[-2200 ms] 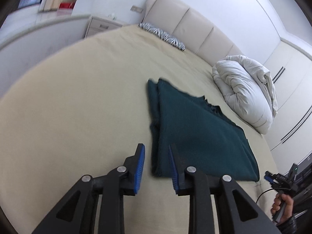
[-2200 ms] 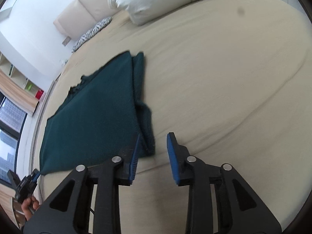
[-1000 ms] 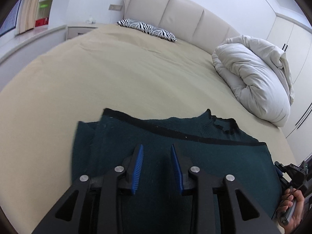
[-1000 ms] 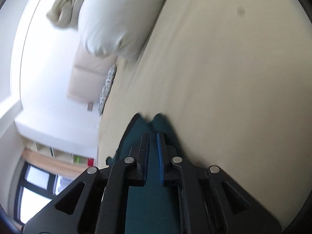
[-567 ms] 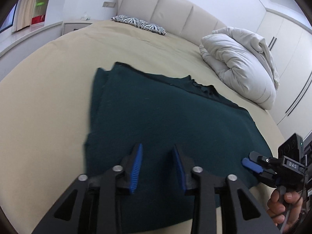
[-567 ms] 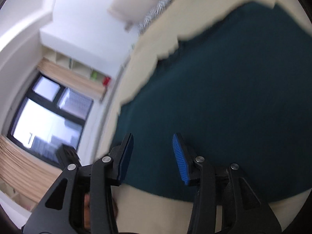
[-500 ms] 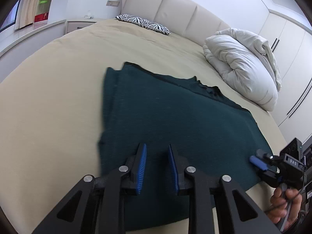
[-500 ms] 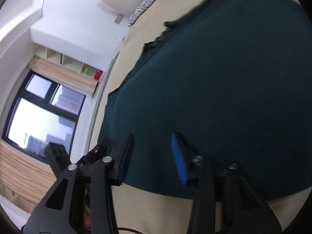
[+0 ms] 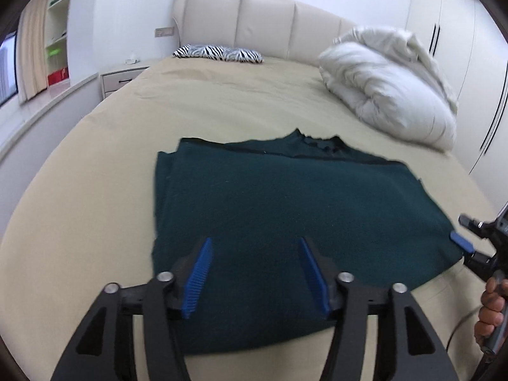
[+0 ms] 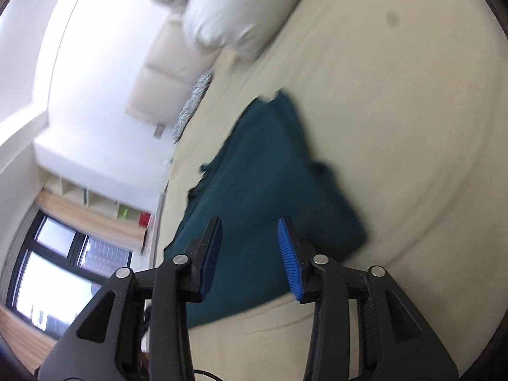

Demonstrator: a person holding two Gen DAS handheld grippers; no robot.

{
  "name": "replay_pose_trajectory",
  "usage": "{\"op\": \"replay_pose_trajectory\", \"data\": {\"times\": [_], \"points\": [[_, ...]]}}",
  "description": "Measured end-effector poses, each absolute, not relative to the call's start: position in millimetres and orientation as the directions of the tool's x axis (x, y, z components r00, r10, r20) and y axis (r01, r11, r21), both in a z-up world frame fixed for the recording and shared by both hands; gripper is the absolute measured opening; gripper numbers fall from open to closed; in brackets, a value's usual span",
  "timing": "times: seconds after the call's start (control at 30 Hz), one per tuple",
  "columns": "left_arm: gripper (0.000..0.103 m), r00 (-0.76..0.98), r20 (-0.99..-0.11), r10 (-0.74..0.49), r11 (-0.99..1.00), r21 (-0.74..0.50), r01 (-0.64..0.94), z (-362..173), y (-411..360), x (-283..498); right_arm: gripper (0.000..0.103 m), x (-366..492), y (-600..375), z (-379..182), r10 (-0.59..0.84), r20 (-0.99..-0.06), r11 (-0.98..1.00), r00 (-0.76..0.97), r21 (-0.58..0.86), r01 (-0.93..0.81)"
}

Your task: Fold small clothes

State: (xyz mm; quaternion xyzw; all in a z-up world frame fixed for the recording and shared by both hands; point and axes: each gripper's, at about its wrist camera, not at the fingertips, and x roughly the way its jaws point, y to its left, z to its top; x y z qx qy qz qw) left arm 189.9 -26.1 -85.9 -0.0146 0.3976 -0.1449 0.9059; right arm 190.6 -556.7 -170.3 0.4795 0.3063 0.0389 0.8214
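Note:
A dark green knit garment (image 9: 285,203) lies flat on the beige bed (image 9: 95,209), folded into a wide rectangle with its collar at the far edge. My left gripper (image 9: 254,254) is open and empty, just above the garment's near edge. My right gripper (image 10: 249,238) is open and empty over the garment (image 10: 263,184) in the blurred, tilted right wrist view. It also shows in the left wrist view (image 9: 466,249) at the garment's right corner, held by a hand.
A rolled white duvet (image 9: 387,85) lies at the bed's far right. A zebra pillow (image 9: 219,52) rests by the padded headboard (image 9: 254,22). A nightstand (image 9: 122,77) and shelves stand left, wardrobes right.
My left gripper has opened wider and now faces the garment square on. The right gripper has swung round and the right wrist view has tilted; it stays open.

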Motion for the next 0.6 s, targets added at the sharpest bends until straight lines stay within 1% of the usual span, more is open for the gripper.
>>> {"op": "replay_pose_trajectory", "data": {"times": [0.07,0.13,0.17,0.23,0.3,0.4,0.47,0.5,0.6], "points": [[0.062,0.616,-0.751,-0.239,0.965,-0.113,0.237,-96.4,-35.7,203.9,0.038,217.0,-535.4,-158.2,0.429,-0.464,0.566,0.775,0.807,0.17],[0.062,0.559,-0.801,-0.213,0.971,-0.112,0.21,-114.1,-40.1,220.4,0.038,253.6,-504.3,-152.6,0.491,-0.453,0.585,0.744,0.804,0.104],[0.063,0.563,-0.799,-0.214,0.972,-0.116,0.204,-116.9,-40.2,222.4,0.038,269.5,-488.3,-150.7,0.511,-0.455,0.596,0.73,0.799,0.081],[0.064,0.569,-0.795,-0.21,0.973,-0.11,0.205,-118.5,-41.1,222.5,0.042,297.0,-472.1,-151.6,0.541,-0.473,0.615,0.696,0.786,0.056],[0.065,0.571,-0.793,-0.212,0.972,-0.111,0.207,-120.4,-40.3,222.8,0.043,322.6,-467.5,-161.9,0.556,-0.507,0.622,0.658,0.78,0.075],[0.066,0.571,-0.791,-0.22,0.97,-0.115,0.215,-122.2,-39.8,222.7,0.042,339.6,-482.4,-184.4,0.526,-0.548,0.613,0.651,0.775,0.157],[0.067,0.574,-0.788,-0.223,0.969,-0.114,0.219,-122.7,-38.7,221.8,0.042,322.2,-494.9,-196.8,0.526,-0.499,0.553,0.689,0.816,0.168],[0.067,0.575,-0.788,-0.223,0.969,-0.114,0.219,-123.3,-38.7,222.0,0.042,319.6,-505.1,-198.3,0.511,-0.489,0.541,0.707,0.822,0.177],[0.067,0.579,-0.786,-0.218,0.97,-0.108,0.218,-122.6,-41.8,220.8,0.042,304.9,-549.9,-200.6,0.418,-0.492,0.529,0.764,0.815,0.235]]}}
